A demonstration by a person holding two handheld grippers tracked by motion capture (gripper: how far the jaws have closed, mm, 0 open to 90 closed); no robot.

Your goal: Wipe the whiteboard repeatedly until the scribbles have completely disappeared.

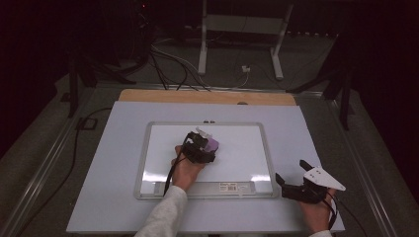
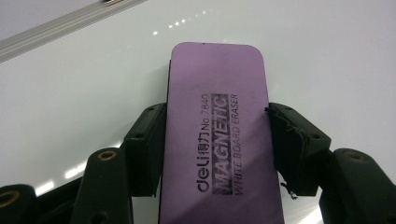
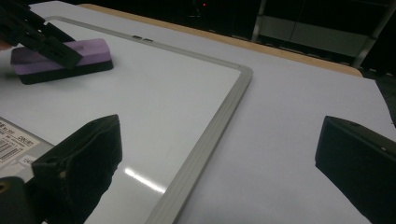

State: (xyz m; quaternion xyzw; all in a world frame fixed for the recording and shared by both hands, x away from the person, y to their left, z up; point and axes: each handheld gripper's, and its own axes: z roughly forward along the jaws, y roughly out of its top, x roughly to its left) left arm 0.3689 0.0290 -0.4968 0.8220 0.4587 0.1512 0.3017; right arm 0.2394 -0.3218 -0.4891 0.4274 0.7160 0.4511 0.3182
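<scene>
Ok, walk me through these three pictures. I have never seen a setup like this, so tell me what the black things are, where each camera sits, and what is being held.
No robot here: a person sits at a table and holds a two-jaw tool in each hand.

The high view looks down from above the person's side. Each of the other two pictures comes from a camera riding on one tool, looking along its black jaws.

On the table lies a whiteboard with a grey frame. The left tool is over the board, its jaws shut on a purple eraser that lies flat on the board; the print on it reads "magnetic white board eraser". The right tool sits off the board's near right corner, jaws wide open with nothing between them. Its camera shows the eraser farther off, on the board.
</scene>
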